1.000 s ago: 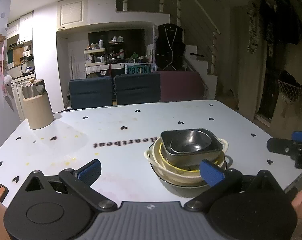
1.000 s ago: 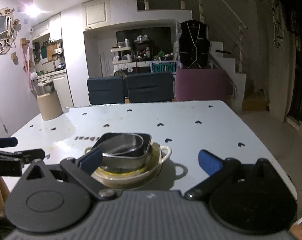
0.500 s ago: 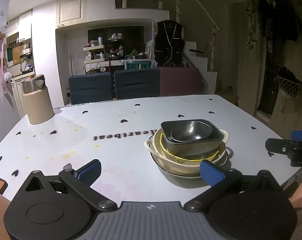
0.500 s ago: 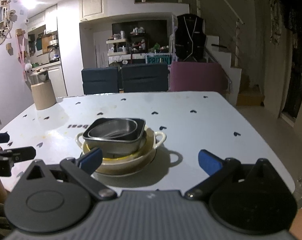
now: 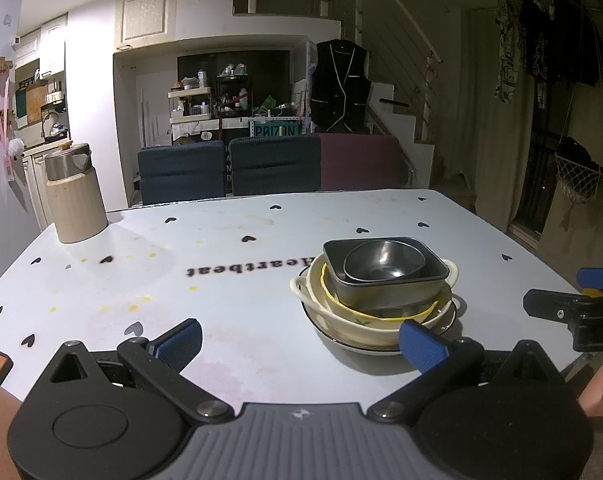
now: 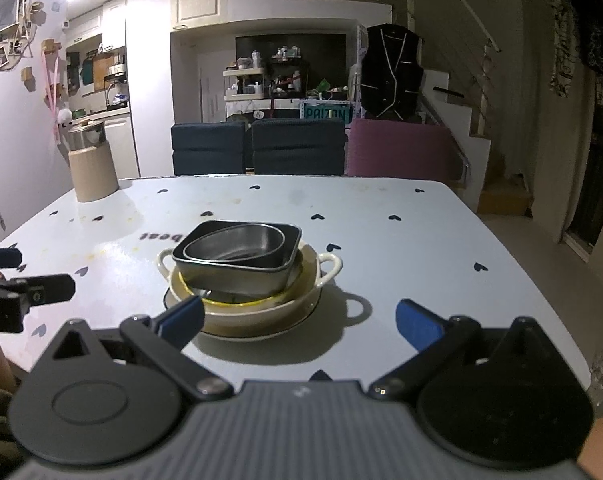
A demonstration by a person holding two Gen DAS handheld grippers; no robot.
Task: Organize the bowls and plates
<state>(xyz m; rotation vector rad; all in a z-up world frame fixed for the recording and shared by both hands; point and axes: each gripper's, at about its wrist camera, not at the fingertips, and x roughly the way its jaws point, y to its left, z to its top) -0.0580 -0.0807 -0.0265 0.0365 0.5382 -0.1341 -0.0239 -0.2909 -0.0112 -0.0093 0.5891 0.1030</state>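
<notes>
One stack of dishes (image 5: pixel 375 296) sits on the white table (image 5: pixel 241 280) with little black hearts. A small round metal bowl (image 5: pixel 385 260) lies in a dark square dish, inside a cream bowl with handles (image 6: pixel 327 266), on a plate. The left gripper (image 5: pixel 301 340) and the right gripper (image 6: pixel 301 318) hang near it, jaws wide, holding nothing. A tan jug (image 5: pixel 74 196) stands far back.

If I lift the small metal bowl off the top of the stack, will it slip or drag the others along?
The metal bowl looks thin, so probably light. Its smooth, shiny wall may slip between the pads. It sits loose and slightly tilted in the dark square dish, not wedged, so it should lift free alone. Both grippers are open and empty.
</notes>
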